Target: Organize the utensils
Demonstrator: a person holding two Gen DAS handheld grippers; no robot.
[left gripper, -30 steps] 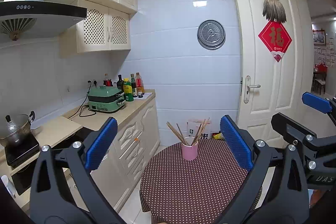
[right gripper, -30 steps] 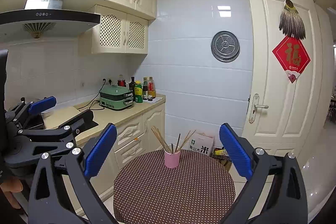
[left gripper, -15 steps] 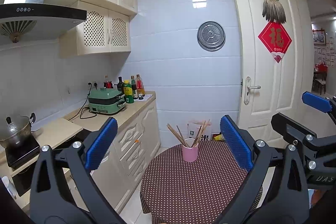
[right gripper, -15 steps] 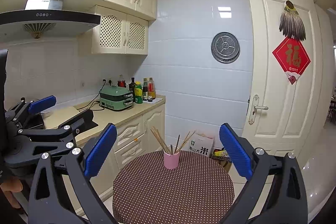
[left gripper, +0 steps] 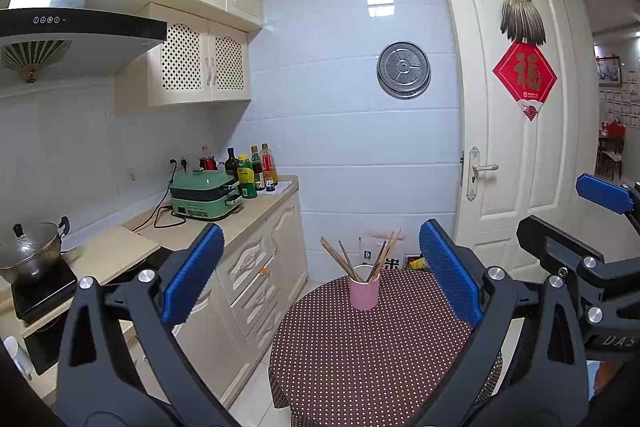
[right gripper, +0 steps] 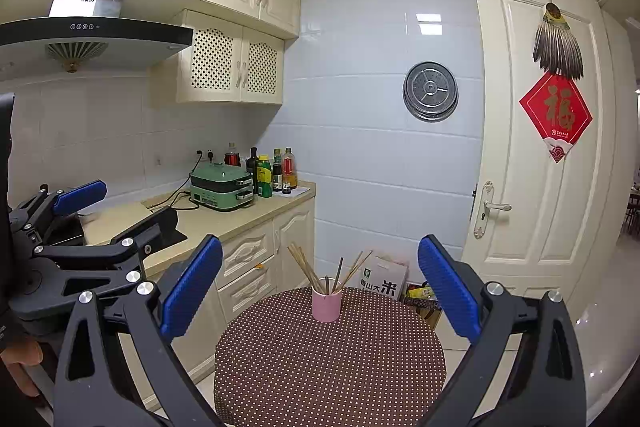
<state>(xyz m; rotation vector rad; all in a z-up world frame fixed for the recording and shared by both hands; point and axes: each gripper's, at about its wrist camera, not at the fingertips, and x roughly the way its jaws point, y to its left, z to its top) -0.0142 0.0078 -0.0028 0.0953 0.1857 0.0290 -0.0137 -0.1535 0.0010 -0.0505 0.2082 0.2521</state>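
A pink cup [left gripper: 364,291] stands upright at the far side of a round table with a brown dotted cloth [left gripper: 360,355]. Several wooden chopsticks [left gripper: 340,259] stick out of the cup, fanned left and right. The cup [right gripper: 326,305], its chopsticks [right gripper: 306,267] and the table [right gripper: 332,363] also show in the right wrist view. My left gripper [left gripper: 318,277] is open and empty, held above and well short of the table. My right gripper [right gripper: 318,285] is open and empty, likewise back from the cup. Each gripper shows at the edge of the other's view.
A kitchen counter [left gripper: 240,223] with cabinets runs along the left, close to the table. It carries a green cooker [left gripper: 204,195], bottles [left gripper: 252,171] and a pot on a hob [left gripper: 32,251]. A white door [left gripper: 516,147] is at right. A rice bag [right gripper: 380,277] sits on the floor behind the table.
Both views have drifted very slightly, and the table and cup sit a touch lower in the frames. Both grippers stay open and empty.
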